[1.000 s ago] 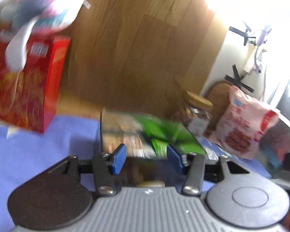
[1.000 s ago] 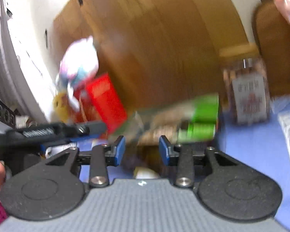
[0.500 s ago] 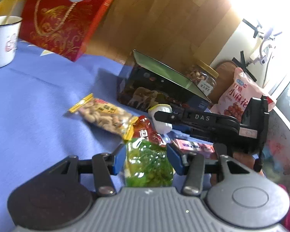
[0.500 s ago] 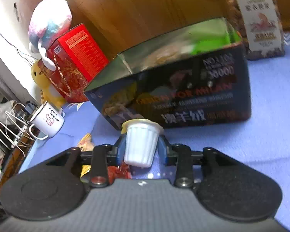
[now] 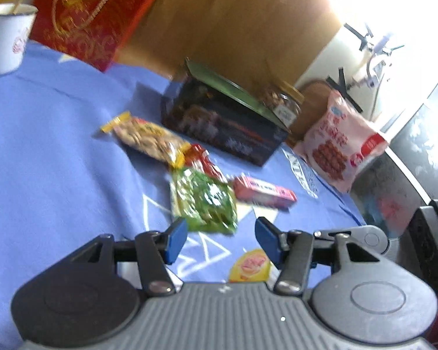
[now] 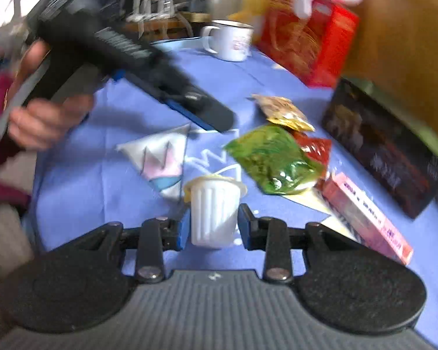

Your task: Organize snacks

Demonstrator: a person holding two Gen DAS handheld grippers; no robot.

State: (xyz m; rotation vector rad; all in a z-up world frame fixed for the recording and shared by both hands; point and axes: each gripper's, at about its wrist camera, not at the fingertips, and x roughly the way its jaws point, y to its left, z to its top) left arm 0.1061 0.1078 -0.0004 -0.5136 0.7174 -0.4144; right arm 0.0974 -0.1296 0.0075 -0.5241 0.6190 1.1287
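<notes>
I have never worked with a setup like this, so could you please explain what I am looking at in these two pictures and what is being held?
There is no robot here: a person holds a two-finger gripper in each hand, and a wide-angle camera on each one looks forward along its fingers.

The left wrist view shows the left gripper. Its jaws are opening, with nothing between them; the green packet lies just ahead.

The right wrist view shows the right gripper shut on a small white ribbed cup. The left gripper and the hand holding it also appear there.

On the blue cloth lie a peanut packet, a pink box, a dark open box and a white mug.
</notes>
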